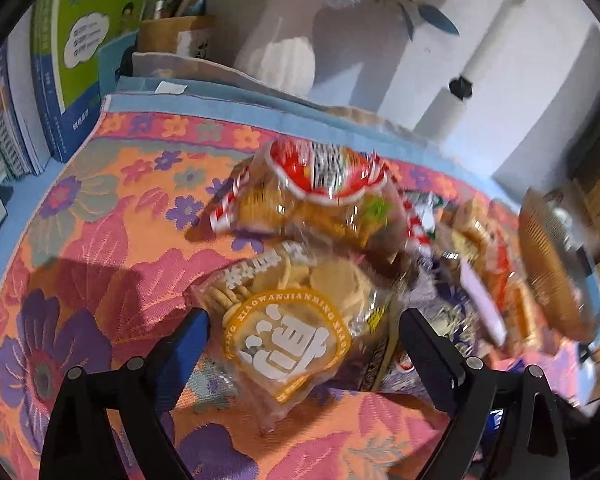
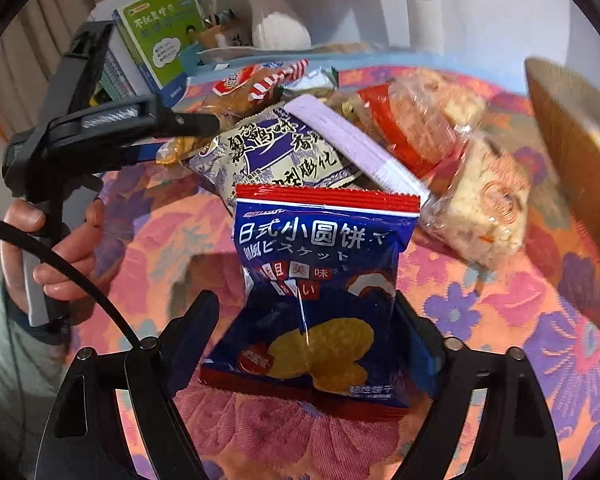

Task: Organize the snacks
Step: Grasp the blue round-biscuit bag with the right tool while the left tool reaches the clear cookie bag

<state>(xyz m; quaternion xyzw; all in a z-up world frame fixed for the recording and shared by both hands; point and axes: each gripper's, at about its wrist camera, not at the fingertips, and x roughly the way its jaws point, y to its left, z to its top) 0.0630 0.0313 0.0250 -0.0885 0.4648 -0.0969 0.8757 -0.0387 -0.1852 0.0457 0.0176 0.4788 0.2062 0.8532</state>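
Note:
In the left wrist view a clear packet of round biscuits (image 1: 296,320) with a yellow label lies on the floral cloth (image 1: 100,280). My left gripper (image 1: 302,330) stands open around it, with a gap on each side. In the right wrist view a blue biscuit packet (image 2: 320,288) with a red top seam sits between the fingers of my right gripper (image 2: 306,312). The right finger touches its edge and a thin gap shows at the left fingertip. The left gripper (image 2: 180,136), held by a hand (image 2: 60,248), reaches into the snack pile.
The pile behind holds a red-and-white cracker bag (image 1: 312,192), a purple-patterned bag (image 2: 276,156) and clear rice-cake packets (image 2: 484,200). A woven wooden bowl (image 2: 580,160) stands at the right. Books (image 1: 72,40) and a white vase (image 1: 284,60) line the back.

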